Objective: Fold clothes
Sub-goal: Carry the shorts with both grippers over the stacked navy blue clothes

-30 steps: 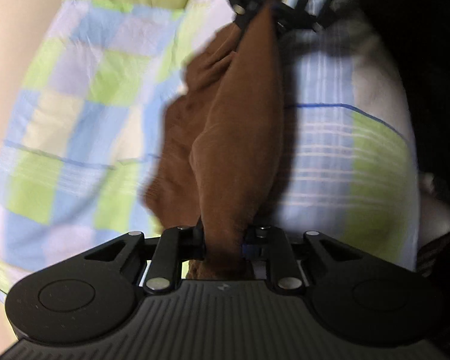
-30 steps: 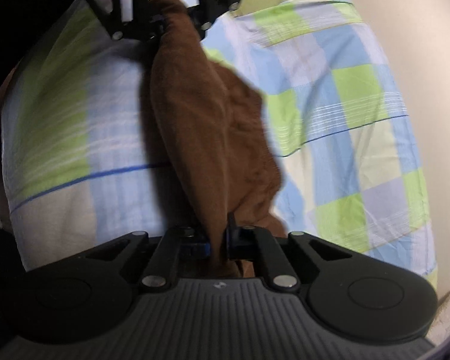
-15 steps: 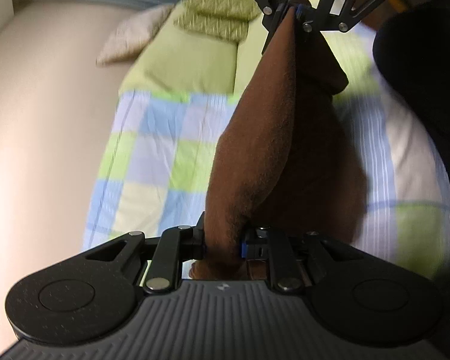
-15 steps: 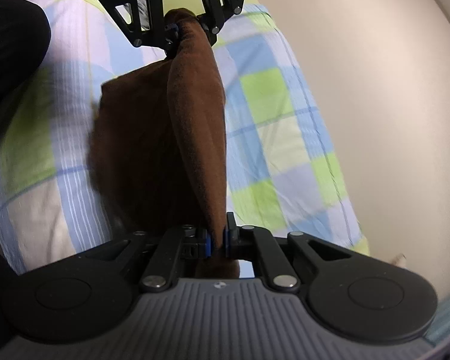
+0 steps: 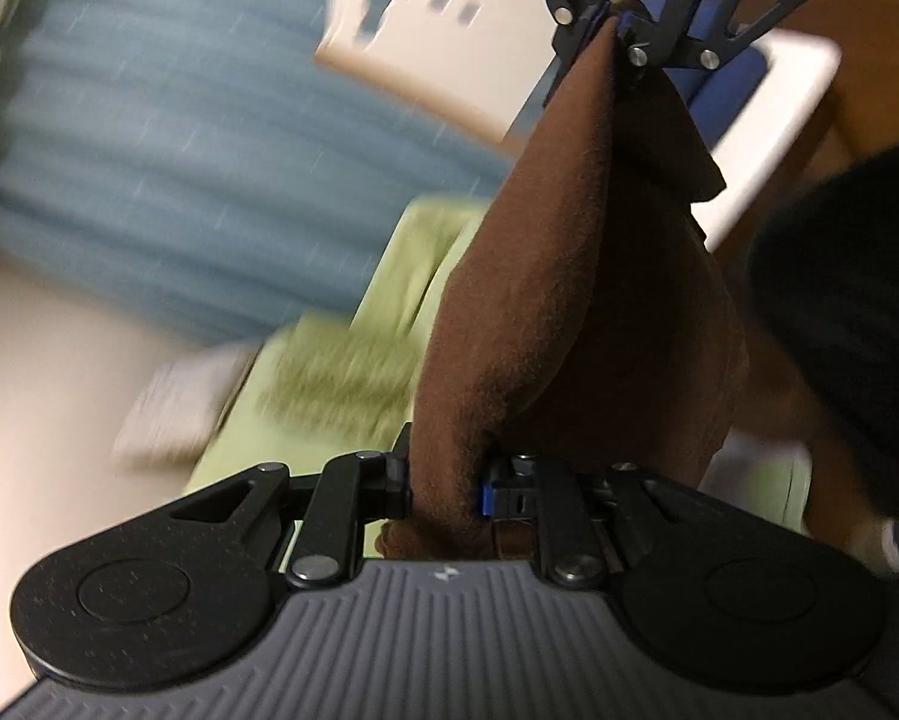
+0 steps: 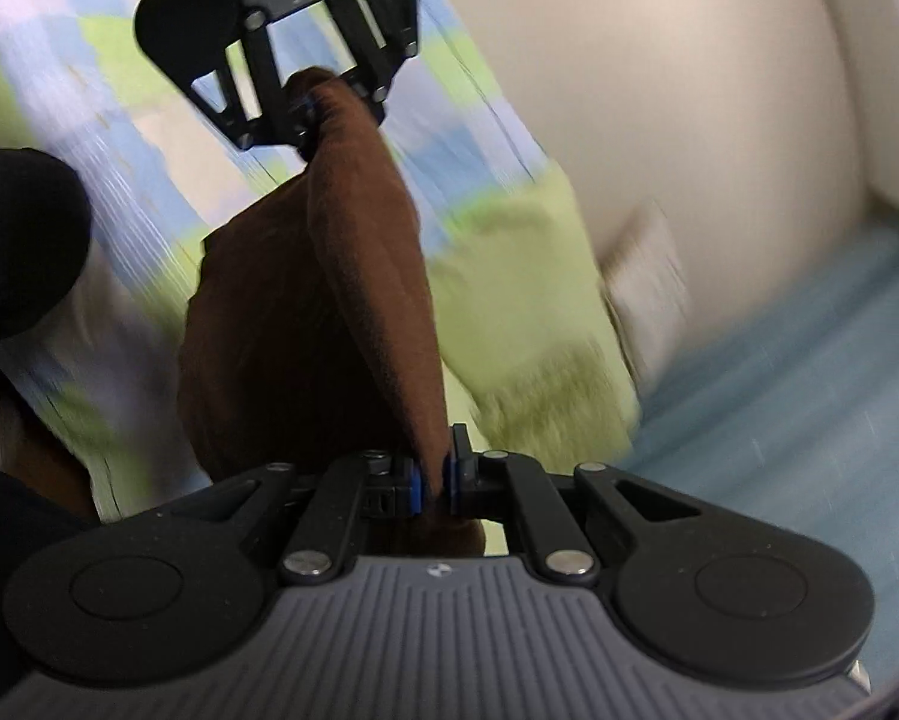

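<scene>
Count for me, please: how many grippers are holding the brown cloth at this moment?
2. The left gripper pinches one end of the brown cloth, near its own camera. The right gripper pinches the other end, so the cloth hangs stretched between them. No other gripper shows.

bed (image 6: 509, 138) | checked sheet (image 6: 119, 138) | green pillows (image 6: 527, 300) on it

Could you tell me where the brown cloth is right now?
In both wrist views the brown cloth hangs mid-frame, stretched between the left gripper and right gripper, above the checked bed.
</scene>
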Available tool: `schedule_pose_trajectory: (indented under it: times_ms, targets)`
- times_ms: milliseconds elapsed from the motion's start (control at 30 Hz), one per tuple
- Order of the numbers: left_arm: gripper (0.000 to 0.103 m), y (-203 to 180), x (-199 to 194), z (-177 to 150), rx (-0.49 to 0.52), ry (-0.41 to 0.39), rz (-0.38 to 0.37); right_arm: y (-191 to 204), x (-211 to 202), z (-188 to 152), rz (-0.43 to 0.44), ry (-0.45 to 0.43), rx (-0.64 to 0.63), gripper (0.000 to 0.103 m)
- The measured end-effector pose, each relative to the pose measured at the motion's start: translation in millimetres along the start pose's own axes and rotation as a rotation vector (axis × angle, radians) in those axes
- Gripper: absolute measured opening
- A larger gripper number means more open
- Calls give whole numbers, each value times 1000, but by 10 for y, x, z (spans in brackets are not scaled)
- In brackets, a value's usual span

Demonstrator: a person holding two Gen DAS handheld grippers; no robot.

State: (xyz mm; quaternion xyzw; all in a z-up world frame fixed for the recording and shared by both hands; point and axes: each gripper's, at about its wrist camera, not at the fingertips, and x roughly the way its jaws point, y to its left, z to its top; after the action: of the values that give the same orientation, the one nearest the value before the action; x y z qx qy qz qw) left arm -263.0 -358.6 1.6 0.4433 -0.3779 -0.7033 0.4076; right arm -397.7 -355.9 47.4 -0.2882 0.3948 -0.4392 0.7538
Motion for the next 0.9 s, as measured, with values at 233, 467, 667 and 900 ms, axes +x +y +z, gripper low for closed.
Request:
schedule_pose_trajectory:
  times_ms: [233,467,667,900]
  targets:
    - [22,205,999,1110,110,-246,-98,-576,-199,-795,-116,208,134,5]
    - [22,522,1878,2067,114,-453,-19,-1538,-18,-1562,-417,387,98,5]
    - [22,-75,2697,1946,106,-445,-176,-1308,331,-2070,-420,486,120,5]
    - [29,-1006,3065,1221,216,-393,-301,-296,730,-2411,-195,616,171,6]
